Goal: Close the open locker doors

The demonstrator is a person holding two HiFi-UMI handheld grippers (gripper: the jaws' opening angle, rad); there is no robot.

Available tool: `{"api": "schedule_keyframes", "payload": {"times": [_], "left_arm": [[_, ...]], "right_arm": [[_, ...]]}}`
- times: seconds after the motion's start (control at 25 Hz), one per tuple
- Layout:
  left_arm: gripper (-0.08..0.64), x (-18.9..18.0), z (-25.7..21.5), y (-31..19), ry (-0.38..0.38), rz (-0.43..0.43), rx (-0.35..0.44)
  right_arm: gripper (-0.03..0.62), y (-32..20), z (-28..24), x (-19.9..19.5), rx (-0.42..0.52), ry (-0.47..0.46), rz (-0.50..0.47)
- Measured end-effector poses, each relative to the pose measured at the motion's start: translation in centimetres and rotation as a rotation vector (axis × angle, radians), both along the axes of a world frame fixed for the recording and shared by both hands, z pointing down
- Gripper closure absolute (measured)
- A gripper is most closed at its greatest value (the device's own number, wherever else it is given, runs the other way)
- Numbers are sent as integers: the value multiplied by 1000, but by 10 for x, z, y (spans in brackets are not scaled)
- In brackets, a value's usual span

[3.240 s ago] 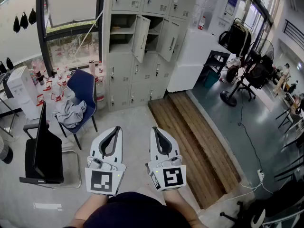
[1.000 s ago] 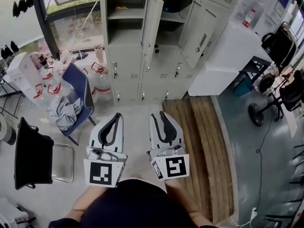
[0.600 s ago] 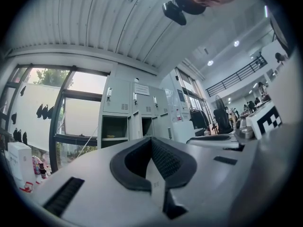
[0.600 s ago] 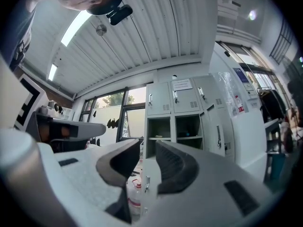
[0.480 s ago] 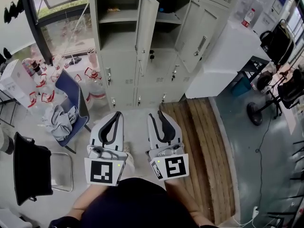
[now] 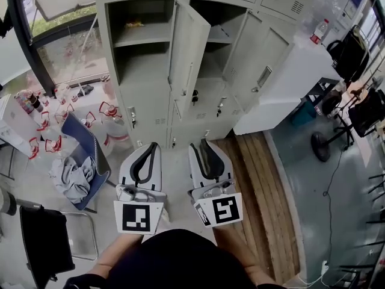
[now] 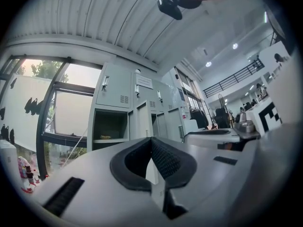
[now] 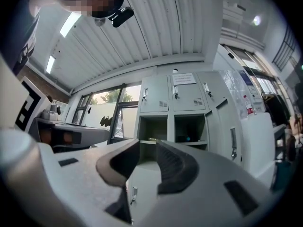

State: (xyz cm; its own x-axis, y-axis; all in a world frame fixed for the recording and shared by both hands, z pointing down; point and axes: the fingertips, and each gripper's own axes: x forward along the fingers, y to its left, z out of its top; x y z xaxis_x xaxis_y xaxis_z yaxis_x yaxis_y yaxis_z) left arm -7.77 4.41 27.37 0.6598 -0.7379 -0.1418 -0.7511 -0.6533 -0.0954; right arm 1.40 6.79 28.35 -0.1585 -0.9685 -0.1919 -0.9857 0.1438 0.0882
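Got both arms held out in front, side by side: left tongs (image 6: 153, 145) pinched shut, right tongs (image 6: 203, 142) slightly apart, both empty.

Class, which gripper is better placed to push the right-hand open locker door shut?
Right, probably. The right gripper sits nearer the right-hand open door; the left gripper lies farther left, nearer the other open door. Neither touches a door.

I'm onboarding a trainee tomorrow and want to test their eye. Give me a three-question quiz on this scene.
1. True or false: the right gripper grips a door handle.
2. How many locker doors stand open? A one, B two, C four.
3. Fill in: grey cloth lies on a blue ____.
Key: 1 false, its jaws are apart and empty; 2 B; 3 chair.
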Motion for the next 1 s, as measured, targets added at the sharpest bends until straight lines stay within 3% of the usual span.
{"api": "schedule_keyframes", "payload": {"times": [0.6, 1.0], "left_arm": [[558, 61, -2, -122, 0, 88, -5], [558, 97, 6, -155, 11, 55, -31]], "right_arm": [[502, -120, 4, 44, -4, -31, 8], [500, -162, 15, 68, -26, -36, -116]]}}
